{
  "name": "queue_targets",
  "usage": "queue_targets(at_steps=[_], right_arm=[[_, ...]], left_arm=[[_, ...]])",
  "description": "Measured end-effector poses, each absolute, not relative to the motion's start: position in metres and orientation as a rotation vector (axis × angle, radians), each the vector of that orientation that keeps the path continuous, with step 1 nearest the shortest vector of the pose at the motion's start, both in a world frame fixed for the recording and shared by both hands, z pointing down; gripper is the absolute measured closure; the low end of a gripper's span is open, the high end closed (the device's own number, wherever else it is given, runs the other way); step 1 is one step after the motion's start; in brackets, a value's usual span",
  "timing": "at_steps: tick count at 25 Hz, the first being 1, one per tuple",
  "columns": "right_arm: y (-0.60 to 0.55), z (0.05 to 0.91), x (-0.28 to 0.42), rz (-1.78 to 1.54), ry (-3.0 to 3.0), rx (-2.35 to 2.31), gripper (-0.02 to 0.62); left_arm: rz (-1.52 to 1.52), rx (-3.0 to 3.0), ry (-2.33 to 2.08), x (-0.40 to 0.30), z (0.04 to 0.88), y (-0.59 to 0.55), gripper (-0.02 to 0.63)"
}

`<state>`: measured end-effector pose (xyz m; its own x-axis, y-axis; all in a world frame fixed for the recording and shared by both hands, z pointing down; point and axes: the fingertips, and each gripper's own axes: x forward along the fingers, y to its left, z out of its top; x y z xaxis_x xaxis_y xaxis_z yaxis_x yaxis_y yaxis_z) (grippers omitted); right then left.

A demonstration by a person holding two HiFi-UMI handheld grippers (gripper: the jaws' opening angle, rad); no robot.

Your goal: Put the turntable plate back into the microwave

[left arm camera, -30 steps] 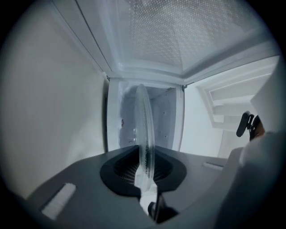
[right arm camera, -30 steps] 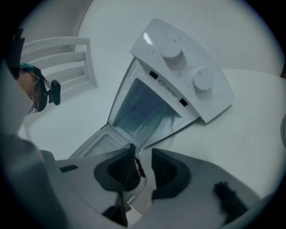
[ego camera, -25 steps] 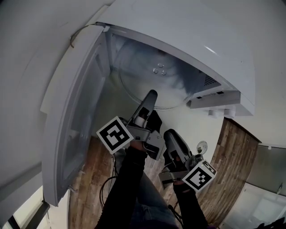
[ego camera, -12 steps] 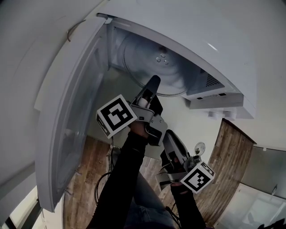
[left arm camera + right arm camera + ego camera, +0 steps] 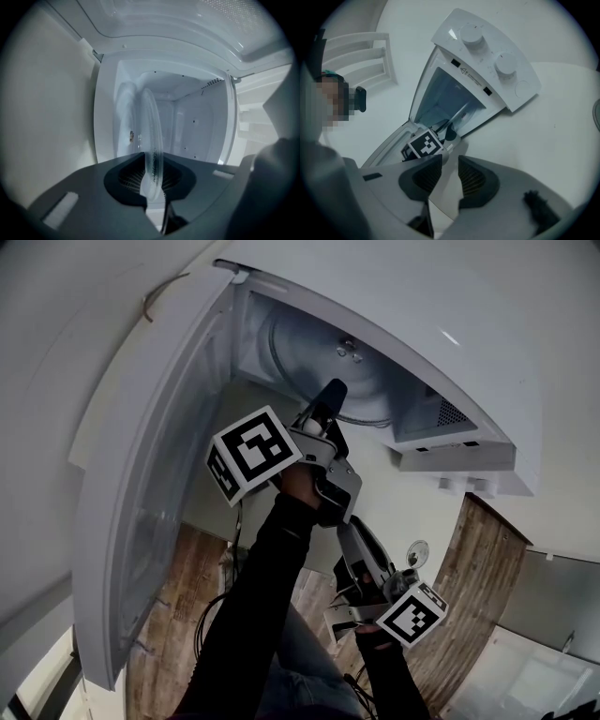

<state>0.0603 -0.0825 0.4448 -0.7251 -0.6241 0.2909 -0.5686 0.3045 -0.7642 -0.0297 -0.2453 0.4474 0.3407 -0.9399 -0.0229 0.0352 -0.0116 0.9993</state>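
**Plate farther into the microwave, left jaws clenched on its rim**

Since a second ago my left gripper (image 5: 332, 393) has travelled up the head view toward the open microwave (image 5: 450, 324). Its tips now sit at the mouth of the cavity, where before they were short of it. The turntable plate (image 5: 375, 381) has gone with it. Its near rim used to hang out past the front edge of the oven and now lies mostly inside the walls. The door (image 5: 155, 484) stands swung wide on the left, as it did. My right gripper (image 5: 347, 529) has stayed low and back, well apart from the oven, with its jaws no wider or narrower than they were.

My left gripper (image 5: 152, 180) is clamped on the plate (image 5: 152, 136), the ribbed pads pressing either side of the glass rim. My right gripper (image 5: 450, 176) is slack, its jaws apart with only the white tabletop (image 5: 562, 117) showing between them. From there I can see the microwave (image 5: 487, 61) and the marker cube (image 5: 424, 144) of my left gripper at its opening.

The plate is a disc, so it has no long axis. Its plane runs in line with my left jaws, leading from the pads straight into the cavity. In the left gripper view it shows edge-on, a thin sliver standing up the picture. In the head view its broad face, with the hub (image 5: 349, 349) of small bumps, is turned to the camera.
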Motion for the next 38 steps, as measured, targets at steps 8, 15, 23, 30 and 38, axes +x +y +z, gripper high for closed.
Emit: queue_targets(at_steps=[8,15,23,30,38], right_arm=[[-0.083,0.447,0.055,-1.419,2.486,-1.134,0.480],[-0.084,0.450,0.055,-1.437,2.475,-1.142,0.480],[-0.086,0.454,0.054,-1.464,2.447,-1.137,0.479],[-0.086,0.455,0.052,-1.474,2.434,-1.136,0.479],[-0.094,0.455,0.051,-1.456,2.439,-1.159,0.479]], left_arm=[[-0.953,1.314,-0.927,-0.031,0.455,-0.253,0.555],[-0.940,1.297,-0.922,-0.029,0.456,-0.259,0.560],[-0.905,1.286,-0.932,-0.030,0.456,-0.266,0.568],[-0.823,1.257,-0.976,-0.030,0.462,-0.269,0.577],[-0.687,1.254,-1.027,-0.028,0.466,-0.268,0.584]])
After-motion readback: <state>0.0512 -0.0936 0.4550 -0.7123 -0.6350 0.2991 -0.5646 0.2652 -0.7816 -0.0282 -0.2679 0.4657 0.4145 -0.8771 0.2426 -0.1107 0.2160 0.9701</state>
